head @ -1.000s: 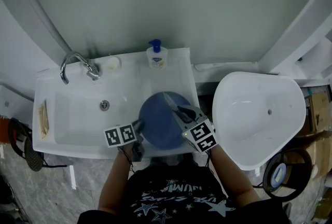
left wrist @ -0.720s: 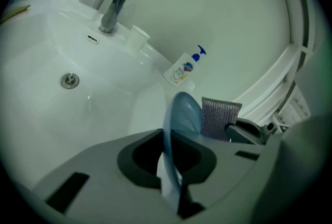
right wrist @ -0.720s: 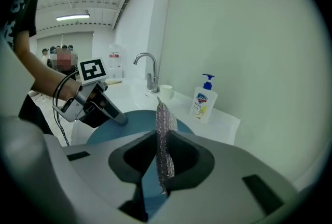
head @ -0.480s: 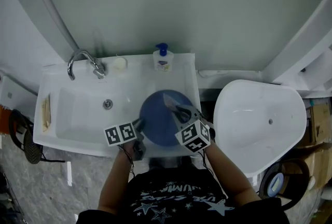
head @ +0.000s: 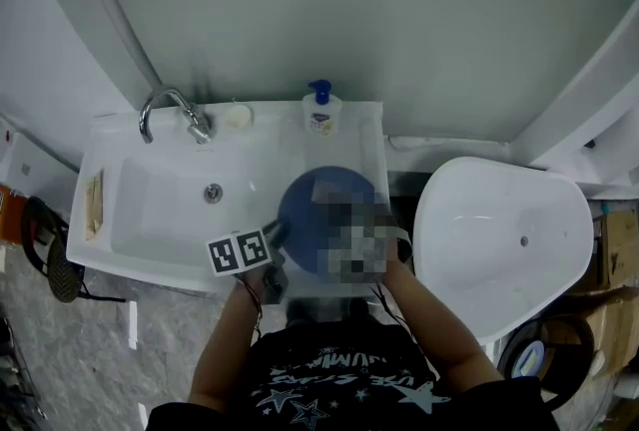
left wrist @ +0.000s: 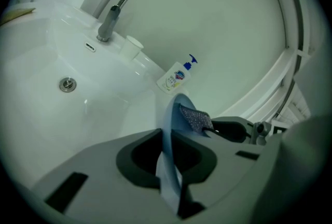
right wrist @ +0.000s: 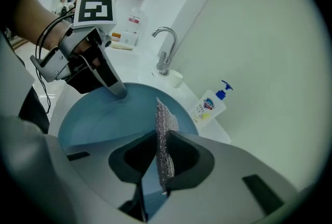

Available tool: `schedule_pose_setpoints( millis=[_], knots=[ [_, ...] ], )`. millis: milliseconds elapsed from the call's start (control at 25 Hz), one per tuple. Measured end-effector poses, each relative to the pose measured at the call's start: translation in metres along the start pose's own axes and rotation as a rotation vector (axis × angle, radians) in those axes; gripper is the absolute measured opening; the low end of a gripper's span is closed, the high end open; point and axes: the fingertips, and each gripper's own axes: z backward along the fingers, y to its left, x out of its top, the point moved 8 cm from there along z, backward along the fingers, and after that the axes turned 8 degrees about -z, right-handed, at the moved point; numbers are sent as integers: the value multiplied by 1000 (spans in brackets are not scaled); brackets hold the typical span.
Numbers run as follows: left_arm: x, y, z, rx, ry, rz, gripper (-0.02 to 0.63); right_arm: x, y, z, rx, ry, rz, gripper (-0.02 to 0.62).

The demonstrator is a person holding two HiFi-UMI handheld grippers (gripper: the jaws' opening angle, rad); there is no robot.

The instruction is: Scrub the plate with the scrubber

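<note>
A round blue plate (head: 324, 205) is held over the right end of the white sink (head: 150, 219). My left gripper (head: 279, 232) is shut on its near left rim; in the left gripper view the plate (left wrist: 167, 114) stands edge-on between the jaws of that gripper (left wrist: 167, 136). My right gripper (right wrist: 163, 137) is shut on a silvery mesh scrubber (right wrist: 165, 124), which lies against the plate's face (right wrist: 104, 114). A mosaic patch covers the right gripper in the head view. The left gripper view shows the scrubber (left wrist: 196, 118) on the plate's far side.
A chrome faucet (head: 172, 112) and a small white cup (head: 237, 117) stand at the sink's back edge, beside a soap pump bottle (head: 320, 110). The drain (head: 213, 192) lies mid-basin. A tan sponge (head: 96, 203) rests on the left rim. A white tub (head: 499, 239) stands to the right.
The right gripper has rolled, its marker cube turning, and the scrubber has shifted a little on the plate. The plate and the left gripper sit slightly higher.
</note>
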Motion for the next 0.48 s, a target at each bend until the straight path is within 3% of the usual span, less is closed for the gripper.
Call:
schedule_pose_setpoints(
  millis=[480],
  knots=[
    [0,-4,8,9,-14,-6,37,7,22,7,132,-71,145,78]
  ],
)
